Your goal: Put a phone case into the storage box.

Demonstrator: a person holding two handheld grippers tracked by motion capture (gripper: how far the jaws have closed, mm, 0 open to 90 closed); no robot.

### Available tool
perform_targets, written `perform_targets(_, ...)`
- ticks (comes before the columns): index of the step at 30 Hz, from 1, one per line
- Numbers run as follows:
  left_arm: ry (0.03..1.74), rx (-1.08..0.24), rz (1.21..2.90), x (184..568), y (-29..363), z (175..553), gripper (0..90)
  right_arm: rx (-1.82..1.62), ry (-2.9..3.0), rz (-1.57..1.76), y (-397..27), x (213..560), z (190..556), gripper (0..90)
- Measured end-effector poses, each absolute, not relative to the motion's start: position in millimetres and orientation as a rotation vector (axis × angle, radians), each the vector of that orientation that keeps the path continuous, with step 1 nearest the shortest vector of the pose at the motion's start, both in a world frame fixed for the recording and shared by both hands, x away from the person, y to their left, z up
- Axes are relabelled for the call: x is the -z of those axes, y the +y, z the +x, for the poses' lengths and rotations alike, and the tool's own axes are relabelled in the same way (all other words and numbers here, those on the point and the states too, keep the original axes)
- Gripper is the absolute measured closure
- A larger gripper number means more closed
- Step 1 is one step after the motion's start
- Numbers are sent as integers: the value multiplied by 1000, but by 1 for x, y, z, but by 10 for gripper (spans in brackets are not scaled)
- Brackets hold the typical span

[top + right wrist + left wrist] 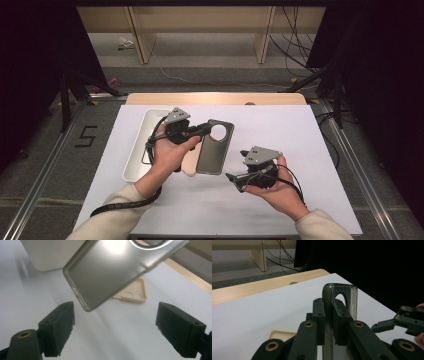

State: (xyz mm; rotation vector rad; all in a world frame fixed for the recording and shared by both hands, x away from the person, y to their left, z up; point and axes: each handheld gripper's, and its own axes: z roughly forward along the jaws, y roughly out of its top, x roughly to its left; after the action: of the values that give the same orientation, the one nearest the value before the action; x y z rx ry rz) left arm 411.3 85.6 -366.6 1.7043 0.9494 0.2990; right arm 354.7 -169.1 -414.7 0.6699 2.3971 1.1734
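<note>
High view: left gripper [202, 131] clamped on top edge of the grey phone case [214, 155], held above the white mat [280, 130] beside a white tray [137, 150].

Left gripper view: pads pinch the case [342, 293] rim.

Right gripper view: right gripper [115, 325] jaws wide apart, nothing between them; beige phone case [133, 293] lies on the mat.

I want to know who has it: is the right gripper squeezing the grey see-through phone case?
No, the right gripper has its jaws wide apart with nothing between them, while the left gripper clamps the grey see-through phone case.
</note>
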Motion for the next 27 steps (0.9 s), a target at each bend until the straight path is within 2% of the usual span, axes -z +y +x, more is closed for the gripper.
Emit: perform_targets(27,900,-338,1645,371,128,380,817,-1308,2328,876,-198,418,361,161)
